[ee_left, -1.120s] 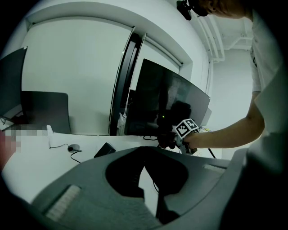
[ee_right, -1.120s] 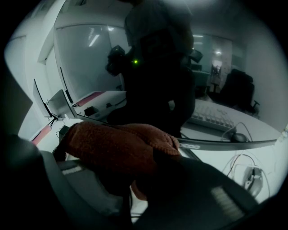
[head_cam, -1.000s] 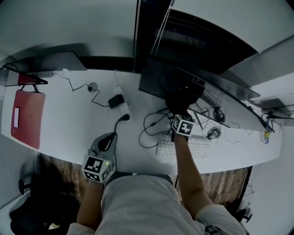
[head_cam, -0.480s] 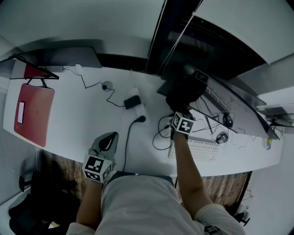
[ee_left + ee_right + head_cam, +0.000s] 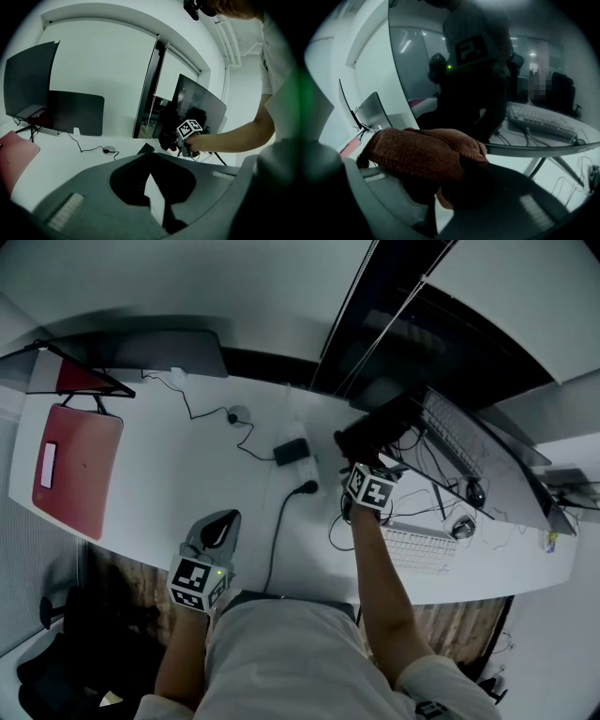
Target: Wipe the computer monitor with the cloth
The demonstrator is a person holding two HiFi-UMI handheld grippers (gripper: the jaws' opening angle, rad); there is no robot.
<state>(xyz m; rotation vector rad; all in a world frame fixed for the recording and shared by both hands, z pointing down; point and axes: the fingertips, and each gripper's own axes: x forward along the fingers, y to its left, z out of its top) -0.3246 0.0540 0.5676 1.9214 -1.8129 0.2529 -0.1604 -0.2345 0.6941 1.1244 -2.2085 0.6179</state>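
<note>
A dark curved monitor (image 5: 473, 451) stands on the white desk (image 5: 178, 484). My right gripper (image 5: 367, 457) is shut on a brown terry cloth (image 5: 419, 152) and holds it against the screen near its left end. In the head view the cloth (image 5: 367, 435) looks dark. The glossy screen (image 5: 487, 70) fills the right gripper view and mirrors a person. My left gripper (image 5: 217, 521) hangs shut at the desk's near edge, holding nothing. From the left gripper view (image 5: 150, 157) I see the monitor (image 5: 201, 105) and the cloth (image 5: 168, 133) ahead.
A red flat case (image 5: 70, 470) lies at the desk's left, with a second dark screen (image 5: 150, 352) behind it. A power strip (image 5: 298, 460) and cables sit left of the monitor. A white keyboard (image 5: 417, 545) and a mouse (image 5: 462, 528) lie below it.
The right gripper has slid the cloth leftward along the screen, toward its left end. The head view has shifted with it. The left gripper has stayed where it was.
</note>
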